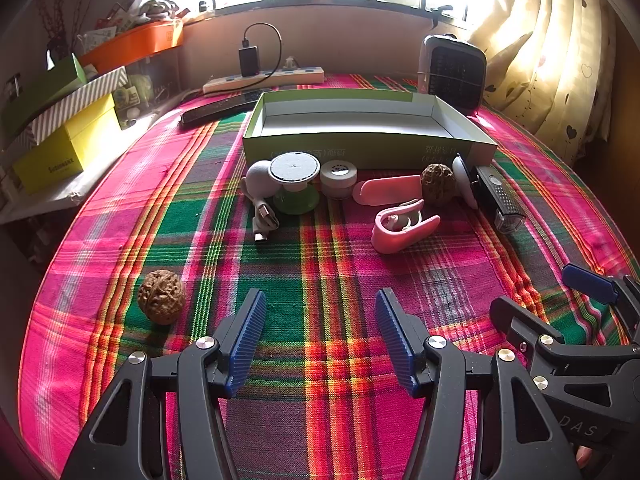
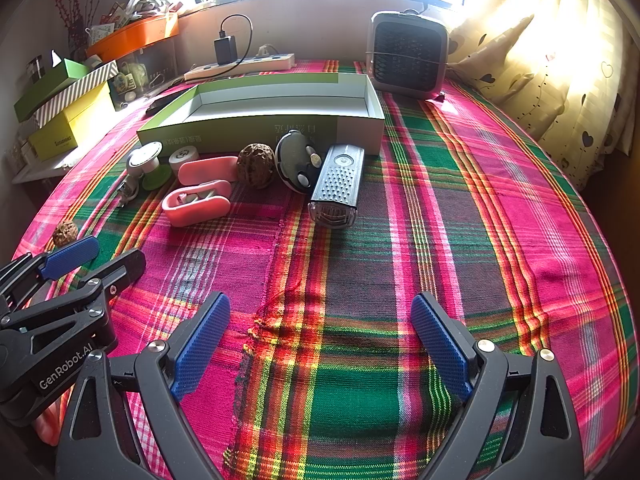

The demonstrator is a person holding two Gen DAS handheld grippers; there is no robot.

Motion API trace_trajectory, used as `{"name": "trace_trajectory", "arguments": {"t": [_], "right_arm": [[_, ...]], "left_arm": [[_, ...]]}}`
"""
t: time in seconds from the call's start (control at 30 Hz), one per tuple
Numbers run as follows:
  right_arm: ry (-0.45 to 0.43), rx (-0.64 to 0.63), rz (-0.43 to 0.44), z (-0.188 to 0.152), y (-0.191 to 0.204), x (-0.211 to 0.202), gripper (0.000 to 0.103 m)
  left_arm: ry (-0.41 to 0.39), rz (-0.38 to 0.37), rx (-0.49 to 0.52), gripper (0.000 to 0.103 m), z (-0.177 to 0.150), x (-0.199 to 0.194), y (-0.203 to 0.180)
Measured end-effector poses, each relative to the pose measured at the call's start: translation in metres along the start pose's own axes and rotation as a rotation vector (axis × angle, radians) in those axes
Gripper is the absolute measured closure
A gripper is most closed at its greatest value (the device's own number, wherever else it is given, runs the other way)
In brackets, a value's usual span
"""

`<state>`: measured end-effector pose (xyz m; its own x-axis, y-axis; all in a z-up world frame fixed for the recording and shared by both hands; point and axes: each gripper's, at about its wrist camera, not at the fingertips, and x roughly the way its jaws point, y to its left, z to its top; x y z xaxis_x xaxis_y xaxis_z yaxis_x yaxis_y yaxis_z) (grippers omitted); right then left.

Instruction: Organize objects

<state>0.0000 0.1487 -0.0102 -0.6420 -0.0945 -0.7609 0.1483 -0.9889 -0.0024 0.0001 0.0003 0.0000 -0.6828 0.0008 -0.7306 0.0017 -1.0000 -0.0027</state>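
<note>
An open, empty green box [image 1: 360, 148] [image 2: 260, 128] lies on the plaid cloth. Along its near side lie a white charger with a USB cable [image 1: 260, 188], a round green-and-white stand [image 1: 294, 184], a white tape roll [image 1: 338, 178], a pink lid [image 1: 386, 190], a pink case [image 1: 400, 228] [image 2: 196, 204], a walnut [image 1: 438, 182] [image 2: 256, 164], a black-and-white oval item [image 2: 296, 160] and a black bike light [image 1: 500, 196] [image 2: 338, 184]. Another walnut [image 1: 161, 297] [image 2: 65, 233] sits alone, left of my left gripper [image 1: 322, 300] [image 2: 100, 264]. Both it and my right gripper [image 2: 320, 304] [image 1: 556, 300] are open, holding nothing, over the cloth.
Behind the box a power strip [image 1: 264, 78] with a plugged charger, a black bar [image 1: 220, 108] and a small heater [image 1: 454, 72] stand by the wall. Stacked boxes [image 1: 68, 148] and an orange tray [image 1: 132, 44] fill a shelf at left. Curtains [image 2: 560, 60] hang at right.
</note>
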Motion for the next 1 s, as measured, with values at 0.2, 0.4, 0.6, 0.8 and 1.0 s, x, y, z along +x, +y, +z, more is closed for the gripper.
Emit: {"name": "trace_trajectory", "arguments": {"t": [0.2,0.4,0.6,0.8,1.0], "right_arm": [[0.000,0.000,0.001,0.000,0.000,0.000,0.011],[0.007,-0.010,0.012,-0.001,0.001,-0.003,0.011],[0.019,-0.042,0.039,-0.001,-0.005,0.001,0.011],[0.025,-0.023,0.027,0.000,-0.017,0.000,0.011],[0.029,-0.017,0.017,0.006,-0.025,0.005,0.011]], "left_arm": [[0.003,-0.005,0.008,0.046,-0.003,-0.002,0.005],[0.017,-0.059,0.060,0.046,-0.007,-0.009,0.008],[0.033,-0.094,0.079,0.047,-0.017,-0.020,0.025],[0.033,-0.098,0.037,0.047,-0.024,-0.029,0.052],[0.043,-0.100,-0.085,0.047,-0.017,-0.022,0.087]]}}
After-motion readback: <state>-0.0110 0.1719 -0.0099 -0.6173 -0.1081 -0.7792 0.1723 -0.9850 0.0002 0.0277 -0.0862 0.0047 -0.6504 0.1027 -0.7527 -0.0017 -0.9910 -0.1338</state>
